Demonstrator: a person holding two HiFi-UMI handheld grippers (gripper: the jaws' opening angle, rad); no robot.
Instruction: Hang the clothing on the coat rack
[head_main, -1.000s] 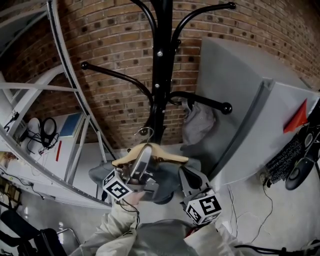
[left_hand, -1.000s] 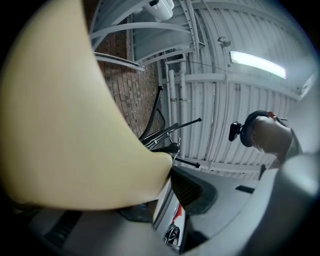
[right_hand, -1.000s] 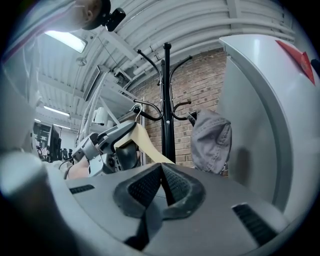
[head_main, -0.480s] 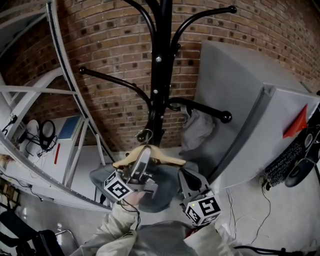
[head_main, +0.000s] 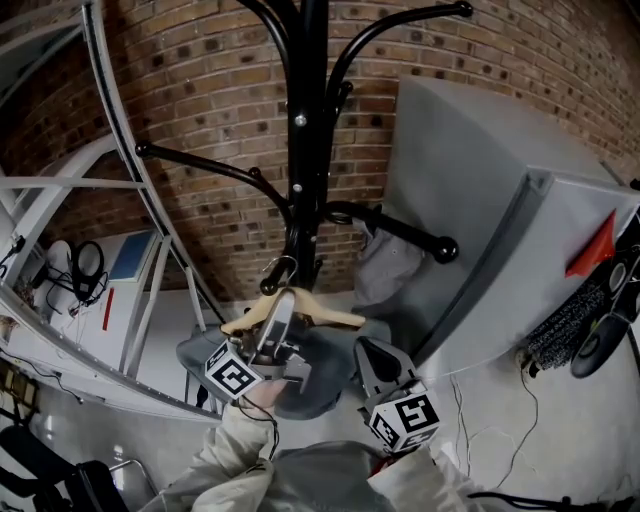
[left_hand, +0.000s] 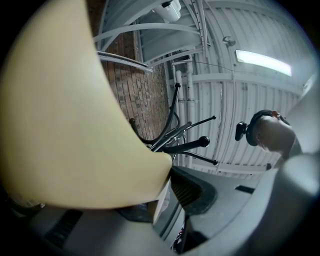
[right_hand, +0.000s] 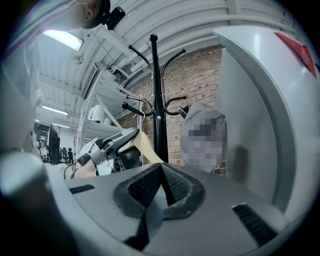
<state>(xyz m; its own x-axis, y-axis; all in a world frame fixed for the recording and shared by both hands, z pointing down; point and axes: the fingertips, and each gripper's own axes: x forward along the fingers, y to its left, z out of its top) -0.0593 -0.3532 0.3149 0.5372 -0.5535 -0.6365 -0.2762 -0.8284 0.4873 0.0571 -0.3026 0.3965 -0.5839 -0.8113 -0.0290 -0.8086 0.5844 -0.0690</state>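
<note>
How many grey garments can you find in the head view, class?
2. One garment drapes from the wooden hanger in the left gripper; the other garment hangs on the coat rack arm at the view's right. More may be hidden.

The person is wearing pale beige long sleeves (head_main: 225, 455); the grey plastic left gripper (head_main: 279, 312) and right gripper (head_main: 368, 350) are each carrying a white cube printed with black square markers (head_main: 232, 378).

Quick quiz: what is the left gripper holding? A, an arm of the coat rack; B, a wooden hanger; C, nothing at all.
B: the left gripper is closed on the hanger, and pale wood fills the left gripper view between the jaws.
</note>
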